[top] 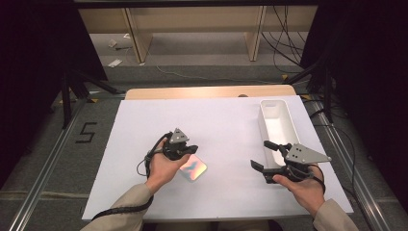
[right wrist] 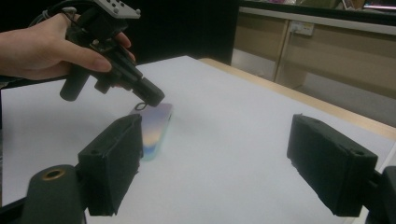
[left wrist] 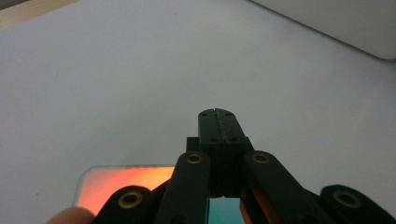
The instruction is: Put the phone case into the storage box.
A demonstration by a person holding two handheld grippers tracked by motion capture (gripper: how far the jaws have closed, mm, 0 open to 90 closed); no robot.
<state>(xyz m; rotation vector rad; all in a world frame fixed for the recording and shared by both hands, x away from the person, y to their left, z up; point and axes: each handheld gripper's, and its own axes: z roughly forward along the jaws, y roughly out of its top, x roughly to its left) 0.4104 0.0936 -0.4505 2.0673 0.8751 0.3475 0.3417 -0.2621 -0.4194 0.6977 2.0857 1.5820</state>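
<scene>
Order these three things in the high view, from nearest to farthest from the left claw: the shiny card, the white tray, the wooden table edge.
1. Shiny card: directly under the left claw, at its tips.
2. Wooden table edge: straight ahead, beyond the white sheet.
3. White tray: far to the right.

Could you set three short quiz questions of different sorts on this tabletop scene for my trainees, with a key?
1. True or false: the left hand-held gripper has its jaws pressed together.
2. Multiple choice: where does the white tray stand? A) at the table's left edge B) at its right side, ahead of the right hand-held gripper C) under the shiny card
3. Fill in: the shiny card lies flat on the white ____.

Key
1. True: in the left gripper view the two jaw tips meet above the card.
2. B.
3. Sheet. The card rests on it just under the left hand-held gripper; whether the tips touch it cannot be told.
</scene>
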